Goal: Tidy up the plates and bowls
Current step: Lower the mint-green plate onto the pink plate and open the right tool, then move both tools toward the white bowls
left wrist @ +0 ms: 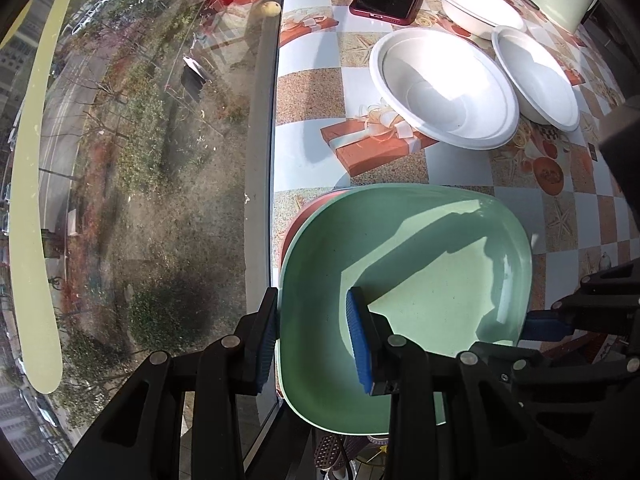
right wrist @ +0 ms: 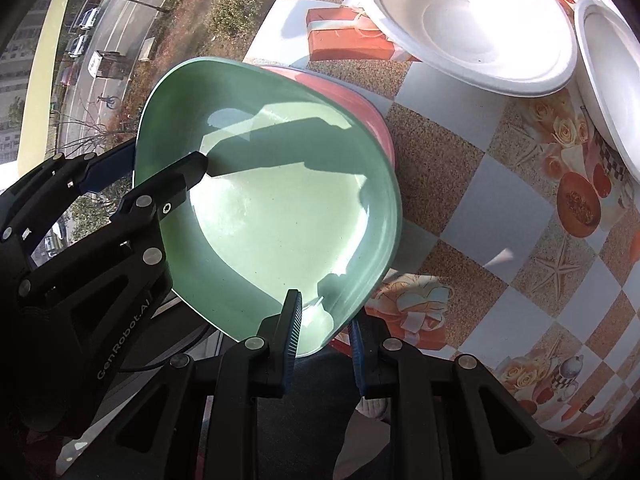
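While both tools straddled the green plate's (left wrist: 404, 280) rim, the left wrist view showed the left gripper (left wrist: 316, 336) w/ one finger outside the wall and one inside, spread wider than the rim, so not visibly pinching. The plate sat on a pink plate (left wrist: 308, 212) at the table (left wrist: 304, 152) edge by the window. Three white bowls (left wrist: 444, 88) stood well apart farther back, plus a phone (left wrist: 388, 0). The right gripper's blue pad touched or nearly touched the plate's right rim here.

From the right wrist view, the right gripper (right wrist: 324, 336) had its fingers either side of the near rim, gap narrow; whether it truly clamped couldn't be told. The green plate (right wrist: 280, 216) looked tilted, its window side raised over the pink plate (right wrist: 360, 100).

Judgement: to nest it well, level the plate, centre it over the pink one, then free one side at a time. Only the right view showed the tilt and the left gripper (right wrist: 168, 168) from outside; only the left view showed the phone and third bowl.
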The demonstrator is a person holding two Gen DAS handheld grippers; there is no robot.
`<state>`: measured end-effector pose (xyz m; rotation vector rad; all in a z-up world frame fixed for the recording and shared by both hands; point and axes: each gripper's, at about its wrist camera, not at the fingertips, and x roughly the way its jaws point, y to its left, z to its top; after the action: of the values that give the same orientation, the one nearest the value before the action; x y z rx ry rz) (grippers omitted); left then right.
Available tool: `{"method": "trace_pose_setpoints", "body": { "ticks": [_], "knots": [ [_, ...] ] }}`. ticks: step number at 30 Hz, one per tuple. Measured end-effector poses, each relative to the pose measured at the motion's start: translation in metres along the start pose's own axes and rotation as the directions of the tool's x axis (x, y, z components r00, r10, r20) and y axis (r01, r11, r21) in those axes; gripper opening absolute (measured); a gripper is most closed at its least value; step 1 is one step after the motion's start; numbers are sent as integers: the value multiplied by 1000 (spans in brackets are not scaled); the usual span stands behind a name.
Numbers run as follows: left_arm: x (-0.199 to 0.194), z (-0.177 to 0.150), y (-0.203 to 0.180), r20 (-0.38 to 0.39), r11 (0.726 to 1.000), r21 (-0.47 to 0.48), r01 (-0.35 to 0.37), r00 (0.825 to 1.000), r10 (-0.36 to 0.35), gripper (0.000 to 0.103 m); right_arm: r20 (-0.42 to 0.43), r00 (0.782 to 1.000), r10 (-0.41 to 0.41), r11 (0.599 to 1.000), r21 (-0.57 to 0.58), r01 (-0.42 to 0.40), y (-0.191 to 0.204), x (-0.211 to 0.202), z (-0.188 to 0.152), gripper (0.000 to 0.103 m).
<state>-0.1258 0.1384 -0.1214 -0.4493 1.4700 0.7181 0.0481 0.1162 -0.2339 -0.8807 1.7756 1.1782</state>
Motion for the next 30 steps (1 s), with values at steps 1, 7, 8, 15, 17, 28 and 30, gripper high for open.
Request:
{"method": "trace_pose_setpoints", "body": {
  "ticks": [1,7,8,15,17,28,30],
  "knots": [
    [0,0,1,4,1000,-7,2,1000,-2,36,6,1000,8,1000,8,-8,4,0,0,26],
    [-3,2,3,28,996,-60,63,998,-62,68,75,997,20,997,71,-25,-24,-21,-10,58],
    [-4,2,4,31,995,-67,70,997,-68,70,108,994,-27,995,101,16,-30,-29,-11,73],
    [-10,20,4,47,987,-97,131,991,-127,76,171,985,9,945,321,-64,-96,-47,-41,74],
    [-14,27,-3,53,986,-86,141,989,-137,76,174,985,1,922,382,-68,-108,-47,-42,74],
    [-30,61,-67,55,976,37,215,975,-217,77,209,976,-65,854,517,-53,-175,-73,-74,74],
    [-33,68,-75,66,976,57,209,975,-212,77,210,975,-71,849,526,-51,-182,-76,-77,74]
  ]
}}
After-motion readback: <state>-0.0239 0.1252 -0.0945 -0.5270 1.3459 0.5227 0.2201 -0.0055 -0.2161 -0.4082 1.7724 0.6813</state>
